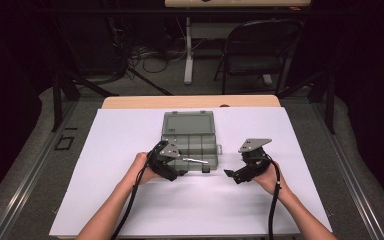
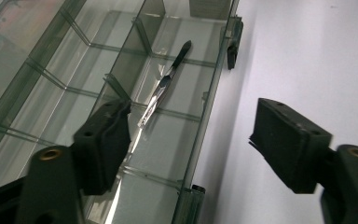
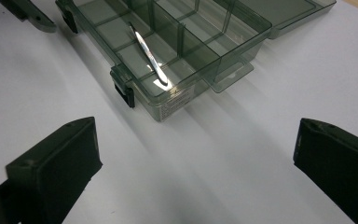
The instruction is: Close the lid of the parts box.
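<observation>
— So, nearest us, what are the two hands doing?

— Each holds a hand-held gripper low over the white sheet point(image 1: 130, 200) that covers the worktop. The right hand-held gripper point(image 1: 232, 175) sits off to the right of the box, jaws spread wide with nothing but bare sheet between them. The left hand-held gripper point(image 1: 177, 167) is right at the box's near edge.

— Is the left one gripping anything?

— No. Its jaws stand apart, straddling the box's long front wall: one pad point(image 2: 105, 140) inside over the compartments, the other point(image 2: 289, 142) outside above the sheet. Neither pad presses on anything that I can see.

— And the box itself?

— A smoky clear plastic organizer box point(image 3: 205, 60), lid point(image 1: 188, 123) thrown open and lying flat behind it, toward the far side. Dividers cut the tray into small compartments, with black latches on the front wall.

— What's in it?

— A pair of metal tweezers point(image 2: 165, 84), slim and shiny with a dark tip. They lie slantwise in the front row, resting across a divider rather than flat in one compartment, just ahead of the left inner pad. The other compartments look bare.

— Beyond that?

— The worktop's wooden far edge point(image 1: 190, 101), then a folding chair point(image 1: 260, 50) on the floor.
</observation>
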Demonstrator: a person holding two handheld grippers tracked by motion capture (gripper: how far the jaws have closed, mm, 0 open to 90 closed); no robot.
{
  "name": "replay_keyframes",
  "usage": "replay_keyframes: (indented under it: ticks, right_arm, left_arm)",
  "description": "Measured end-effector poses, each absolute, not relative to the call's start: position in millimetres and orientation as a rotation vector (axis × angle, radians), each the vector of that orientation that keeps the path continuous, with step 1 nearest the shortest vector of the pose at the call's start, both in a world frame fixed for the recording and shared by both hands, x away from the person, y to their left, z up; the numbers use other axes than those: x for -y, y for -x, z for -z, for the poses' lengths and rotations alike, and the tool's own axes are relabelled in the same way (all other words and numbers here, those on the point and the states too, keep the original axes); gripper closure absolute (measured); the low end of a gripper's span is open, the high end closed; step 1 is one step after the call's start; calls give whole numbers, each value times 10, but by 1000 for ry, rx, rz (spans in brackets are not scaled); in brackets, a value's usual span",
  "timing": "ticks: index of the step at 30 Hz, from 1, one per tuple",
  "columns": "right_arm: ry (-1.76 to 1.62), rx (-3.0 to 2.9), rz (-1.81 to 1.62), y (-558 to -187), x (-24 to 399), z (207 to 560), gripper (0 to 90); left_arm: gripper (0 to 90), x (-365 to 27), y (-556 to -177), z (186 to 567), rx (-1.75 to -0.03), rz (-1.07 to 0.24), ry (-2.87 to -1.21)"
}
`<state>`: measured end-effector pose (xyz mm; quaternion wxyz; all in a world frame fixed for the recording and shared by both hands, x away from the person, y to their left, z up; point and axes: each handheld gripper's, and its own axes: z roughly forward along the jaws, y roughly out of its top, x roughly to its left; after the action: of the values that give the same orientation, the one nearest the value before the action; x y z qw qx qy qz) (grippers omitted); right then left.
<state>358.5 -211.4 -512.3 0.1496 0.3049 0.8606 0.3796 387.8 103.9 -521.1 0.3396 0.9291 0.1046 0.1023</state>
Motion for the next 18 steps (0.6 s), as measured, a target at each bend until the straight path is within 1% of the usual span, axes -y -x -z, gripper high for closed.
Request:
replay_keyframes:
  ticks: [5,7,8,18]
  right_arm:
    - [-871,-2474,-1092,-3574,2114,5121,0]
    - [-869,-2473,-1090,-3572,2118,5118,0]
    - [-870,-2480,-1079,-3570,2122,5112,0]
    - [-862,-2486,-1073,-3562,2115,5112,0]
  left_arm:
    - [387,-1020,-3882,5264,-259,-274,-2447]
    - [398,-1013,-3879,5273,-249,-240,-2437]
    - [419,-1008,-3873,5267,-241,-227,-2438]
    - [600,-996,-3861,5282,-213,-254,-2470]
